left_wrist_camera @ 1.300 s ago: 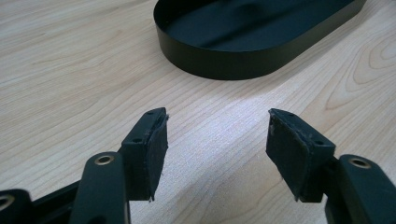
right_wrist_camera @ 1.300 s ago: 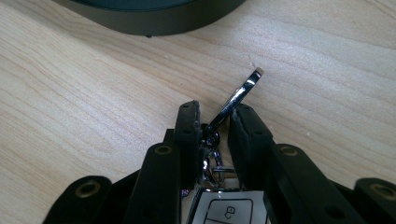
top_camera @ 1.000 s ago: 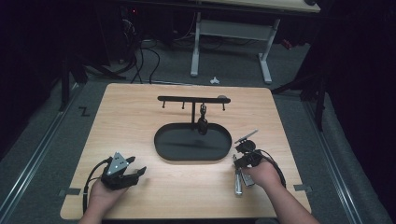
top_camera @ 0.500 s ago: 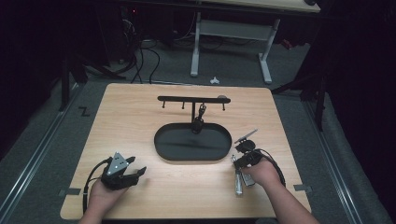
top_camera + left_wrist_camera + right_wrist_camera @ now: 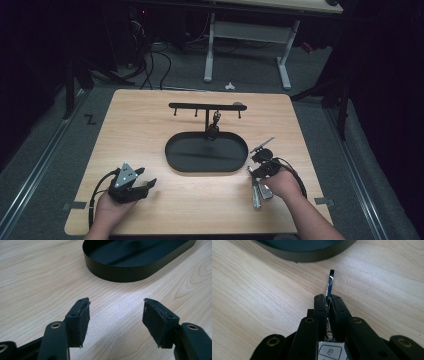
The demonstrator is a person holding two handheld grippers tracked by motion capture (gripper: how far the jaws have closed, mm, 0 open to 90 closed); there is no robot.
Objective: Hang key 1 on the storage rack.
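Note:
My right gripper (image 5: 327, 300) is shut on the thin metal blade of a key (image 5: 329, 283), which sticks out edge-on towards the black oval tray (image 5: 307, 255). Its jaws have just been closing a little tighter on the blade. The key's fob with buttons (image 5: 329, 351) shows under the jaws. In the high view this gripper (image 5: 253, 175) sits right of the tray (image 5: 175, 162), with the silvery key (image 5: 258, 194) below it. My left gripper (image 5: 145, 184) rests at the front left, open and with nothing in it (image 5: 116, 312).
A black rack with hooks (image 5: 206, 106) stands behind the tray on the wooden table (image 5: 140, 125), and a small dark item (image 5: 215, 121) hangs from it. The tray's wall (image 5: 120, 275) lies ahead of the left jaws. A desk frame (image 5: 250, 35) stands beyond the table.
The small item hanging from the rack has swung slightly. Both hands and grippers keep their places.

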